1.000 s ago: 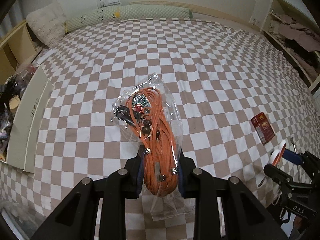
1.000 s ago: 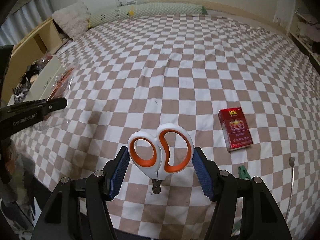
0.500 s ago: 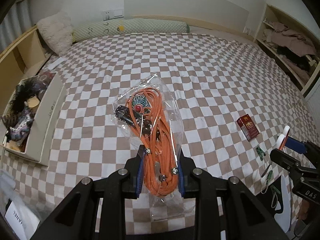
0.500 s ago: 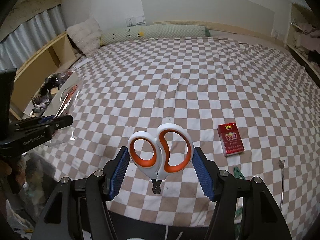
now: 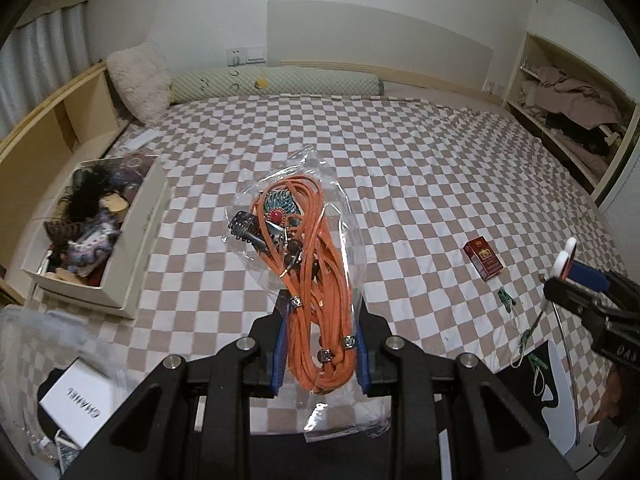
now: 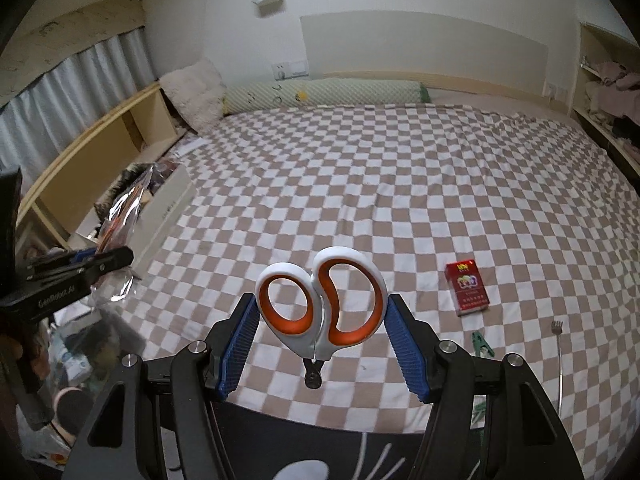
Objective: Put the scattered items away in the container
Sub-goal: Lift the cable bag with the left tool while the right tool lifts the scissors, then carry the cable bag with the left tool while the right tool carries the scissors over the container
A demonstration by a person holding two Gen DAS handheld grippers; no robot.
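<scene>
Above the bed [image 5: 400, 184], both grippers raised, loaded.

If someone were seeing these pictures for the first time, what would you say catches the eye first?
Probably the clear bag of orange cord, pinched in the left claw above the checked bed cover, and the orange-and-white scissors held by their handles in the right claw. Next comes the full white box at the bed's left edge, then the red packet lying flat on the right.
</scene>
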